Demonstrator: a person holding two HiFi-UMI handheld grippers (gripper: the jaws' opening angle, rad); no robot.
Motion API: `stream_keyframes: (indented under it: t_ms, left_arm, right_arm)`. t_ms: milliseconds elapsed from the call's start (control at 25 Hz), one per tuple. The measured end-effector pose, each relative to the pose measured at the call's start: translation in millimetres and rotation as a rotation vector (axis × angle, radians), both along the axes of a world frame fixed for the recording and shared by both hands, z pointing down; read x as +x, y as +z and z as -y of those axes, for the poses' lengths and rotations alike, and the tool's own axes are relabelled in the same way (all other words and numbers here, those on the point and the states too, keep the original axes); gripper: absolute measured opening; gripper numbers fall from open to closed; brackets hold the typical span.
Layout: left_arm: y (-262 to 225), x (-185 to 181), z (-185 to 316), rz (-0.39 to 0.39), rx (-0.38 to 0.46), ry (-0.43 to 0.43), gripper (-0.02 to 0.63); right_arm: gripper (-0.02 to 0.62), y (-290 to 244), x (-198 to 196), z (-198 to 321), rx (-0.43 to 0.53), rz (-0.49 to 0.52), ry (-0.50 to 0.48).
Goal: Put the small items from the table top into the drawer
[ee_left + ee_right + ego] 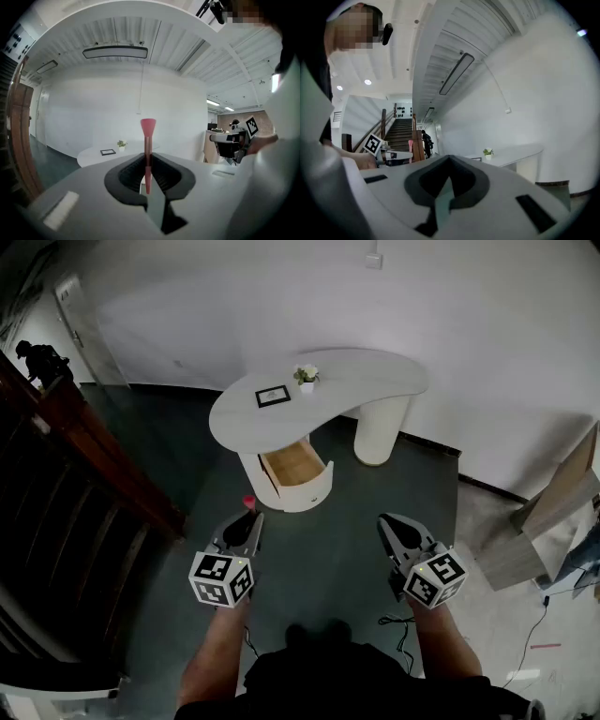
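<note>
A white curved table [356,381] stands ahead of me across the dark floor, its wooden drawer [292,465] pulled open below the top. On the top rest a black picture frame [273,396] and a small potted plant [306,377]. My left gripper [248,518] is shut on a red peg [248,502] with a flared head, which stands upright between the jaws in the left gripper view [148,140]. My right gripper [389,524] is shut with nothing in it [447,180]. Both grippers hang in the air well short of the table.
A wooden stair banister [84,456] runs along the left, and a person [42,357] stands far off at its top. Leaning wooden panels [562,502] and loose cables [539,615] lie at the right. Dark floor separates me from the table.
</note>
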State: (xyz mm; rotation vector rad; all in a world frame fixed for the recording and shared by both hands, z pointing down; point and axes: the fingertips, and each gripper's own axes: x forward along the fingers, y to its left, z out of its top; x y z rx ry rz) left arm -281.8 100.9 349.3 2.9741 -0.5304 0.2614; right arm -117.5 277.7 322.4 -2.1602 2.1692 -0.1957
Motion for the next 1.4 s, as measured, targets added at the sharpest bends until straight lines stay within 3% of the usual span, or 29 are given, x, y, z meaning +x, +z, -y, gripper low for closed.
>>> stream_keyframes:
  t_ms: [680,1400]
  left_arm:
    - [11,9,-10,0.023,-0.022,-0.001,0.049]
    - [36,35,-35,0.033,-0.057,-0.042,0.049]
  right_arm:
    - [0.011,2,6,-3,0.003,-0.010,-0.032]
    - [0.011,32,45,-36,-0.043,0.053,-0.039]
